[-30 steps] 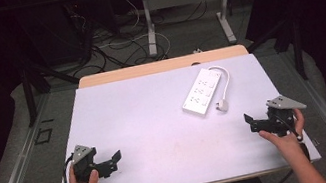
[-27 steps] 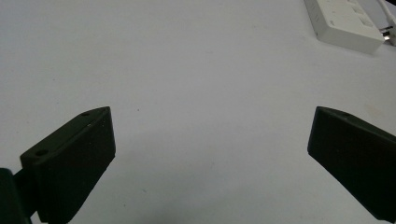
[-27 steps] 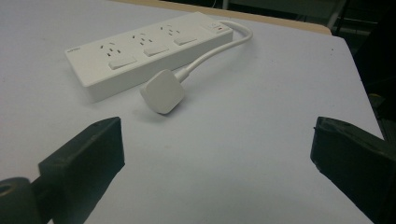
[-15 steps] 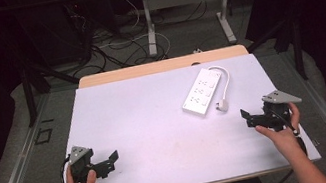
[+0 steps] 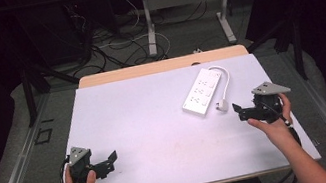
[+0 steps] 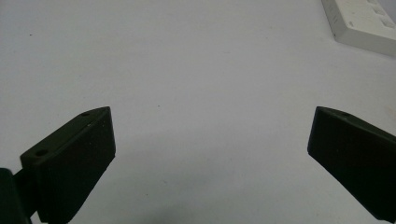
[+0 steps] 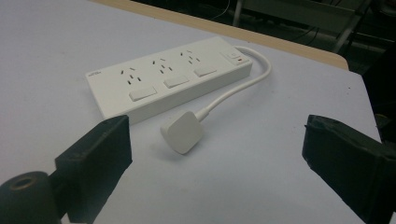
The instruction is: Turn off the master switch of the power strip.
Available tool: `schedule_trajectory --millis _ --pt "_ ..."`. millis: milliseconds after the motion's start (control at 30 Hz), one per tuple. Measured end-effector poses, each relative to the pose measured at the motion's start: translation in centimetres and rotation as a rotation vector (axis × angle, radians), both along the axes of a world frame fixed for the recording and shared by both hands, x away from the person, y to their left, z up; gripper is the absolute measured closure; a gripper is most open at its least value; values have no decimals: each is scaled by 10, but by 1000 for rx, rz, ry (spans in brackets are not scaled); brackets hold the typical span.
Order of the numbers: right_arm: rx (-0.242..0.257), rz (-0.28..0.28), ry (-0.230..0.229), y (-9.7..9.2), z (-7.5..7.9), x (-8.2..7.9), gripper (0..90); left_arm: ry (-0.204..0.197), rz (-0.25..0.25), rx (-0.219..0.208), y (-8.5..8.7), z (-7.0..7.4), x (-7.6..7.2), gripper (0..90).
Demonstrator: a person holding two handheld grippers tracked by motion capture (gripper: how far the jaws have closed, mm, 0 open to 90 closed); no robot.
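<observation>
A white power strip [image 5: 203, 92] lies on the white table [image 5: 155, 118] at the back right, its short cable curling round to a white plug [image 5: 222, 105] beside it. From the right gripper view the strip [image 7: 168, 79] and plug [image 7: 182, 131] lie just ahead of the jaws. My right gripper [image 5: 238, 111] is open, held a little right of the plug, with nothing between its jaws. At the front left corner my left gripper [image 5: 108, 162] rests low, open and empty; a corner of the strip [image 6: 362, 23] shows far off.
A wooden strip [image 5: 161, 66] borders the table's far edge. Beyond it stand desk legs [image 5: 149, 23] and loose cables [image 5: 107, 45] on the floor. Metal rails [image 5: 17, 168] run along both sides of the table.
My right gripper has moved left and forward toward the plug. The left gripper has barely shifted.
</observation>
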State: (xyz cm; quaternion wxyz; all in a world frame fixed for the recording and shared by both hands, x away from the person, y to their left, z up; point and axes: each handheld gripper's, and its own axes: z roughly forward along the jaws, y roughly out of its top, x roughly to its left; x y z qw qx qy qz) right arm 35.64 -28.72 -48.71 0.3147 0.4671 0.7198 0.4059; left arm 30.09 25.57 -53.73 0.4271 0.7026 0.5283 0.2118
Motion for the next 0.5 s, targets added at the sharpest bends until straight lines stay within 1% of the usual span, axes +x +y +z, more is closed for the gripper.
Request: schedule_trajectory --millis 33,100,167,200,367,400,433,500 --pt "-11 7 -7 1 1 2 81 -1 0 -1 0 0 0 10" --pt "-15 13 0 3 3 4 85 0 -1 -1 0 0 0 10" --pt "-14 6 -4 4 4 5 88 1 -5 -1 0 0 0 10" --pt "-13 15 8 5 6 8 101 2 -7 -2 0 0 0 10" --pt "-8 18 15 8 11 14 148 4 -10 -11 -1 -1 0 10" --pt "-9 21 16 8 12 16 148 5 -10 -11 -1 -1 0 10" --pt "-9 19 30 9 15 18 148 4 -9 -12 -1 -1 0 10" --pt "-4 21 29 9 17 20 148 6 -11 -14 -1 -1 0 10"
